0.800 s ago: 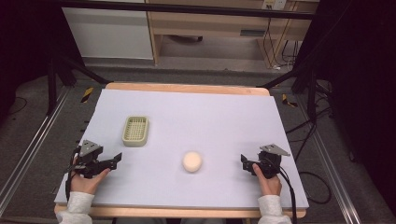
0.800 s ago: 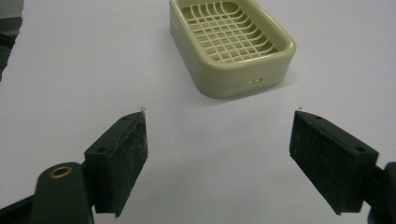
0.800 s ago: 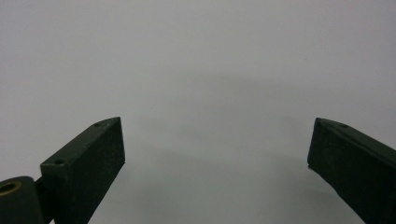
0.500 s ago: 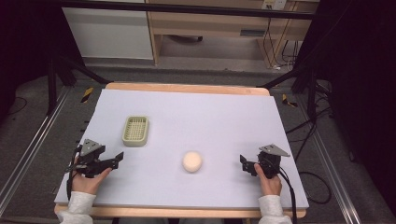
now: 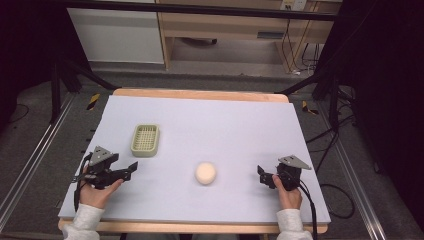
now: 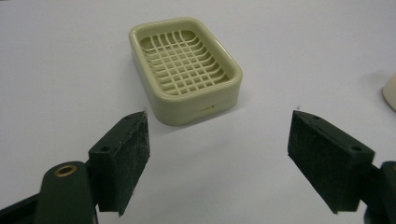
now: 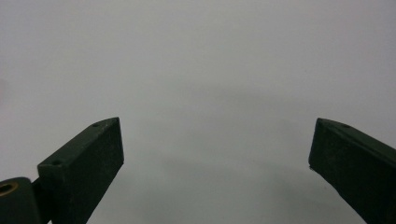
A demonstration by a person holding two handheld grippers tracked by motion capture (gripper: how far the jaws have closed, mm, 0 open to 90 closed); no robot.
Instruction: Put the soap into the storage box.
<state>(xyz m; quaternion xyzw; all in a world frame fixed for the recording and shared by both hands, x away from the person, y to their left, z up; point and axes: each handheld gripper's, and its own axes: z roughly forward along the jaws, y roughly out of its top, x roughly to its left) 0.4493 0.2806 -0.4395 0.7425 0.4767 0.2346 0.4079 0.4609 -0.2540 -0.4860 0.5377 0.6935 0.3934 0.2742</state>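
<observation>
A pale green soap dish (image 5: 145, 140) with a grid floor lies on the left half of the white table; in the left gripper view the soap dish (image 6: 186, 68) is empty and sits just beyond the jaws. A round cream soap bar (image 5: 205, 173) rests near the middle front, and its edge (image 6: 390, 91) shows at the right of the left gripper view. My left gripper (image 5: 133, 168) is open, held low at the front left, pointing right toward the dish. My right gripper (image 5: 260, 175) is open at the front right, aimed left at bare table (image 7: 210, 93), with nothing between its jaws.
The white sheet covers a wooden table (image 5: 200, 94) whose far edge shows. Beyond it stand a wooden bench (image 5: 225, 27) and cables (image 5: 295, 55) on the floor. Metal rails (image 5: 30, 165) run along both sides.
Both hands have shifted very slightly; the dish and the soap have not moved.
</observation>
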